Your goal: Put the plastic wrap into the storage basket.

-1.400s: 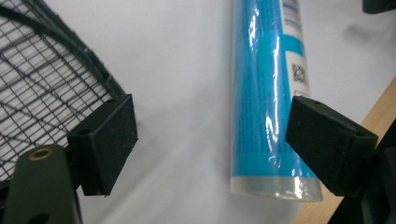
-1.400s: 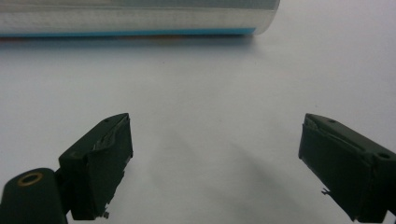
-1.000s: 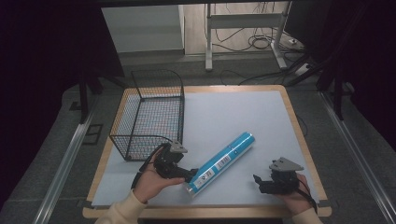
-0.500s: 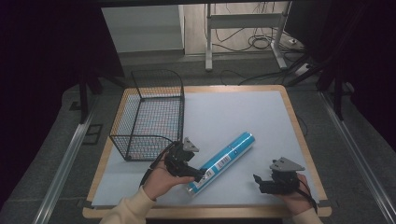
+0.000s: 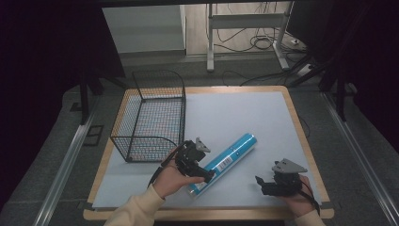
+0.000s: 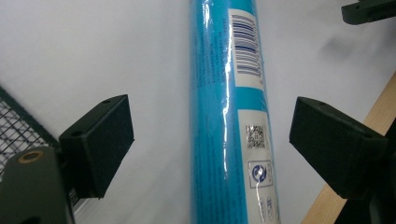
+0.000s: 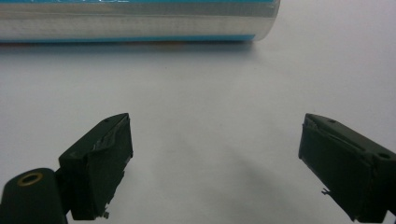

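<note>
The left hand-held gripper [image 5: 196,160] sits low with its jaws spread wide, held by the left hand [image 5: 170,180] on a bent, light-sleeved forearm. The right hand-held gripper [image 5: 269,182], also gaping, rests in the right hand [image 5: 296,197], well apart from the left.

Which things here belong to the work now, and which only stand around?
In the work:
- long blue foil-wrapped tube, between the jaws of the open left gripper
- probably the black wire mesh basket beside it

Standing around:
- open right gripper, resting apart on the pale table sheet
- cables on the floor
</note>
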